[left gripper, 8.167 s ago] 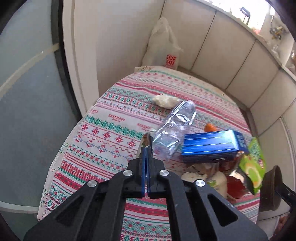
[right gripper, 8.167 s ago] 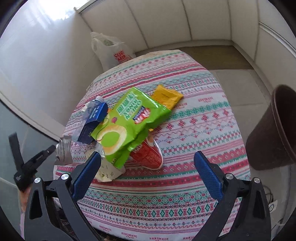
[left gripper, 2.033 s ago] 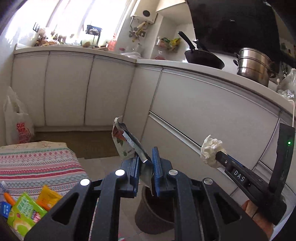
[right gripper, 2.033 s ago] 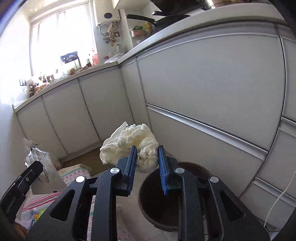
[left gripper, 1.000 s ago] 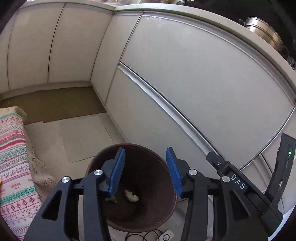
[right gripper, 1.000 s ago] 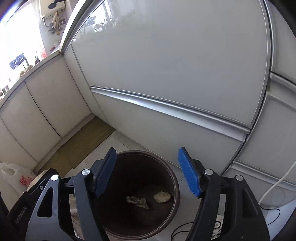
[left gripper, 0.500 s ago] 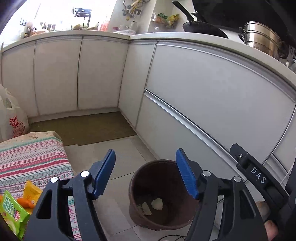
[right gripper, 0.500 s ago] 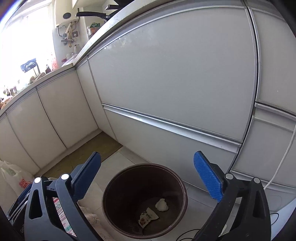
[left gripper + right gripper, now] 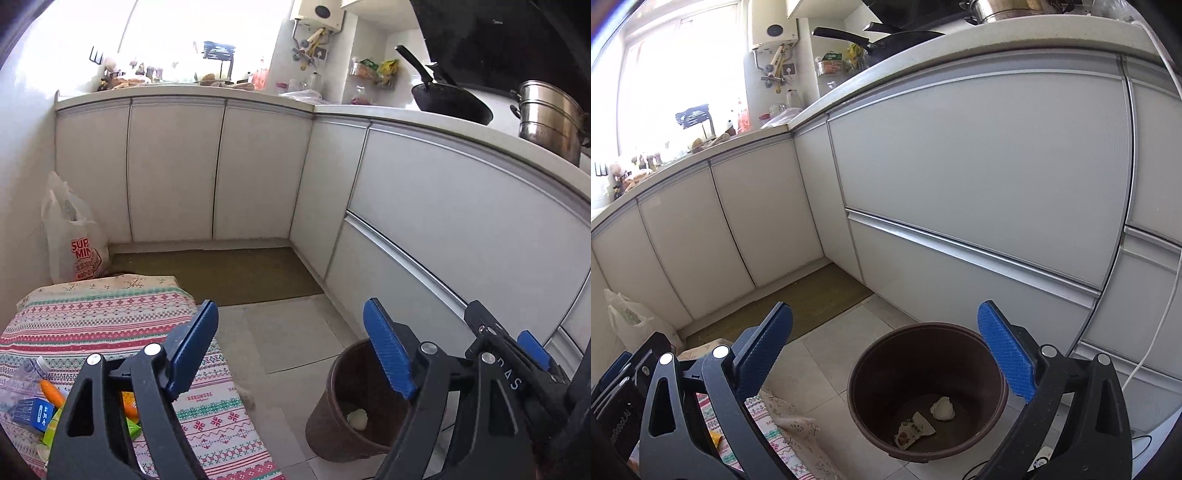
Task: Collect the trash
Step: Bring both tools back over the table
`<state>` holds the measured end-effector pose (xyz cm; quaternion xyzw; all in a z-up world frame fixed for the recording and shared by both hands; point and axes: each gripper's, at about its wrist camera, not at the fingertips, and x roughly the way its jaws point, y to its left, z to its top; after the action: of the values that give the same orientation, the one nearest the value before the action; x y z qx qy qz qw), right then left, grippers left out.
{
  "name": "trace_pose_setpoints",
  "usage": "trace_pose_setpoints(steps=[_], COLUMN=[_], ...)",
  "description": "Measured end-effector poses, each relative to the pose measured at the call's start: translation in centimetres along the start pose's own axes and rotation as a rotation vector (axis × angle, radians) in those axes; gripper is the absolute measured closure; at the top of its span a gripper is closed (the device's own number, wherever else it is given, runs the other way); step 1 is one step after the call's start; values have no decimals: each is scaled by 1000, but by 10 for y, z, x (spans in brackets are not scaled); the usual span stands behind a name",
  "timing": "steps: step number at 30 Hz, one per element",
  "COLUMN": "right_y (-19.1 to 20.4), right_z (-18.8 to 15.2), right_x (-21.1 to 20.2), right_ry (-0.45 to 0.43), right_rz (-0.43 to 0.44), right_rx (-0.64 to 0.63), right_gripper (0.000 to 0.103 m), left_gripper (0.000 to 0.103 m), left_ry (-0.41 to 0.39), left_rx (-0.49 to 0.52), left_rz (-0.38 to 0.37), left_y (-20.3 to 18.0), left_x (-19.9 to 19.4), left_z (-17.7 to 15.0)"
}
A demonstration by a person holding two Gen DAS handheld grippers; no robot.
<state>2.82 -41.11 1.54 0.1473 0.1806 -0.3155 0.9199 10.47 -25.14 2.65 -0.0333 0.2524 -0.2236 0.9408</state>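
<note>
Both grippers hang empty above the floor beside the brown bin: the left gripper has just been spreading its fingers and they stand wide with nothing between them, and the right gripper is as wide as it goes, also with nothing between its fingers. Two pieces of trash are in the bin – a crumpled white tissue and a torn wrapper lying flat on its bottom, just beside each other. The rest of the trash is on the counter with the patterned cloth, low at the left of the left wrist view: a clear plastic bottle, a blue carton, an orange piece and part of a green packet, all bunched close together and partly hidden behind the gripper's frame. The step in hand looks like the return to that pile. To do it well, keep the fingers wide on the way, swing both grippers clear of the bin's rim, and pick an item that lies on top or at the edge – the bottle will roll or crush if pinched off-centre, so take it across its body. One item per gripper keeps the pile from being dragged off the cloth.
</note>
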Motion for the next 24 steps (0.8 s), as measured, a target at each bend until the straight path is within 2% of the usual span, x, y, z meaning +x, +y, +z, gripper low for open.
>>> trace_pose_setpoints(steps=[11,24], right_y=[68,166], right_z=[-15,-52], right_x=[-23,-36], right_ry=[-10,51], right_rz=[136,302], right_rx=[-74,-166], right_gripper=[7,7], left_gripper=[24,24], left_ry=[-27,-23], left_rx=[-42,-134], left_rz=[107,260], left_y=[62,160], left_x=[-30,-58], left_z=[-2,-14])
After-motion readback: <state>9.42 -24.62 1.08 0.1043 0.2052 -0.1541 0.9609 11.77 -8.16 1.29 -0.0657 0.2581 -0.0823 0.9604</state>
